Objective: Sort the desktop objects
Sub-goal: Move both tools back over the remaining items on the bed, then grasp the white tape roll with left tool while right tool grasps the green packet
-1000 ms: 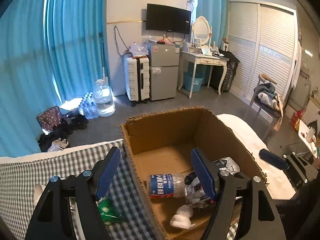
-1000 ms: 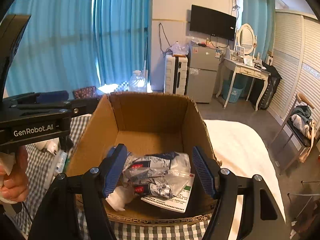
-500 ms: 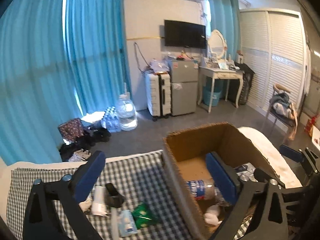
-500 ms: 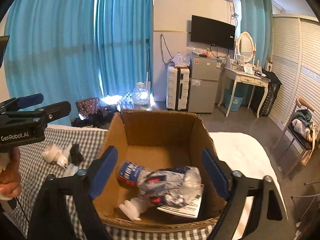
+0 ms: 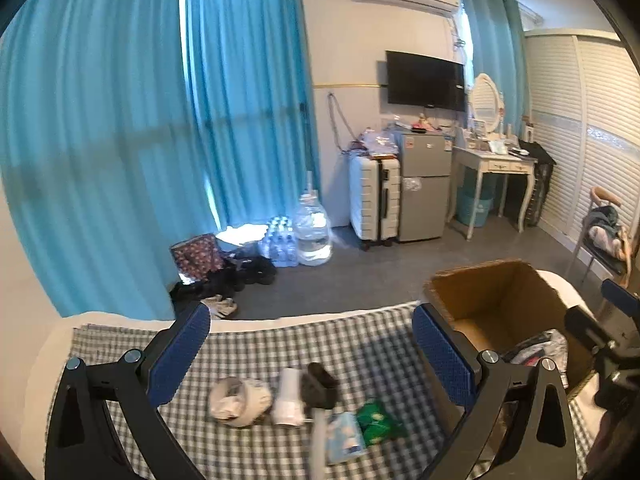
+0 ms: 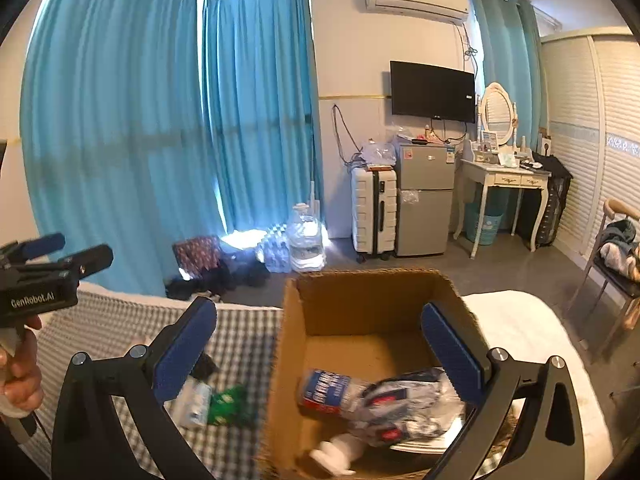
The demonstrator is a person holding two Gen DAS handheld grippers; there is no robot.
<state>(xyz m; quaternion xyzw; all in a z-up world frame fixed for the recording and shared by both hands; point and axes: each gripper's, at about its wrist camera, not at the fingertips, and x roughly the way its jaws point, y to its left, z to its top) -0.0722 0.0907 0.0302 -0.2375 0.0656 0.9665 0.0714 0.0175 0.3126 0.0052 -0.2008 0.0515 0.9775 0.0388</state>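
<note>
The right gripper (image 5: pixel 618 312) shows only in part at the right edge of the left wrist view, so its fingers cannot be made out there. In the right wrist view a finger (image 6: pixel 452 354) hides part of the crumpled wrappers (image 6: pixel 404 412) inside the cardboard box (image 6: pixel 288 344), and a white thing (image 6: pixel 336 454) at the box's near end is too blurred to name. On the checked cloth (image 5: pixel 256 344), the light blue packet (image 5: pixel 344 436) and green packet (image 5: pixel 378 422) are blurred, their print unreadable
</note>
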